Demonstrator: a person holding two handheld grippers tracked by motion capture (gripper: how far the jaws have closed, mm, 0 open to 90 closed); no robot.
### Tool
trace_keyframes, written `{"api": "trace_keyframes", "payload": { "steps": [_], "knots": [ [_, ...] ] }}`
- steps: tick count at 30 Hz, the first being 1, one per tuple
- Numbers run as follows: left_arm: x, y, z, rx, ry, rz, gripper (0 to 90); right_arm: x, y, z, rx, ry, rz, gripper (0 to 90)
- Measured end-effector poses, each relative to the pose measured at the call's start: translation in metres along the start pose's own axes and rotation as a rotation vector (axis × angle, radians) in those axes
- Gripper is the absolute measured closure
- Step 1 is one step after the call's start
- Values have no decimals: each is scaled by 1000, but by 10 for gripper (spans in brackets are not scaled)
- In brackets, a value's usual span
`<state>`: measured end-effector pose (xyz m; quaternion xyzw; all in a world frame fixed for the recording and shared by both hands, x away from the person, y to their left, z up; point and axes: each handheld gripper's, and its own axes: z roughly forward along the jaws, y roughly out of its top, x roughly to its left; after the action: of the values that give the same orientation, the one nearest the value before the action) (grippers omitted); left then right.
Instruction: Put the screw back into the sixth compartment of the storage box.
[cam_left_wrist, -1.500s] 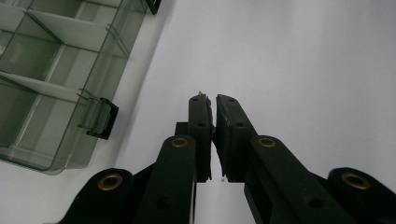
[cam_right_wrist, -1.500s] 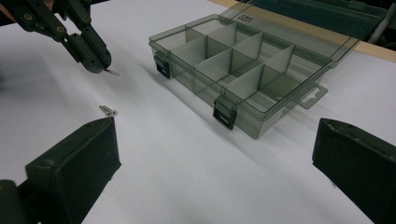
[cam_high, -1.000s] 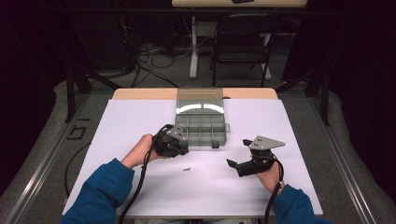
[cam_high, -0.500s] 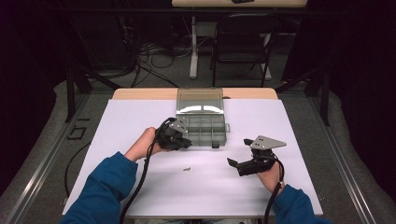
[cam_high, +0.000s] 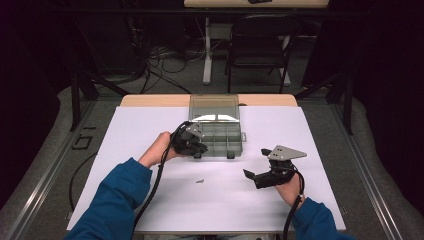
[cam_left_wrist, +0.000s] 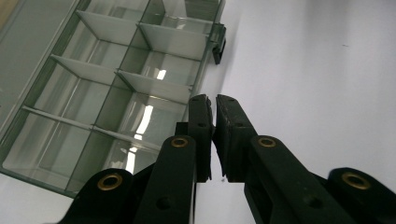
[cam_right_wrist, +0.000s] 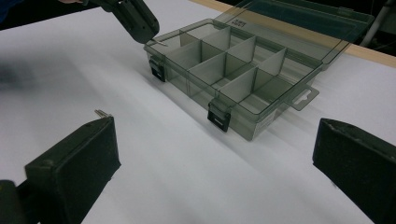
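We see a glossy, smoky clear-plastic compartment box (cam_right_wrist: 233, 79) on matt white paper (cam_high: 150, 130) (smooth throughout); the left gripper (cam_left_wrist: 214, 135) is matt black plastic.

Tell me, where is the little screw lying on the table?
In the high view the small screw lies on the white table, in front of the compartment box.

Left gripper (cam_high: 196, 145): jaws nearly closed, tips poised over the near left corner of the box (cam_high: 220, 135), held by the left hand (cam_high: 159, 150). Right gripper (cam_high: 255, 176): jaws wide apart, aimed toward the box, well short of it.
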<state>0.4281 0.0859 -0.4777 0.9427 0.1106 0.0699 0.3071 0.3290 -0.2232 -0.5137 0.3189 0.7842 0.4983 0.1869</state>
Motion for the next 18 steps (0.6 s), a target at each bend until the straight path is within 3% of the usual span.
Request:
{"api": "trace_keyframes", "payload": {
  "steps": [10,18],
  "knots": [
    [10,0,9,11,22,-23,841,0,0,0,0,1,1,0],
    [14,-3,19,12,60,-68,841,0,0,0,1,4,1,0]
  ]
}}
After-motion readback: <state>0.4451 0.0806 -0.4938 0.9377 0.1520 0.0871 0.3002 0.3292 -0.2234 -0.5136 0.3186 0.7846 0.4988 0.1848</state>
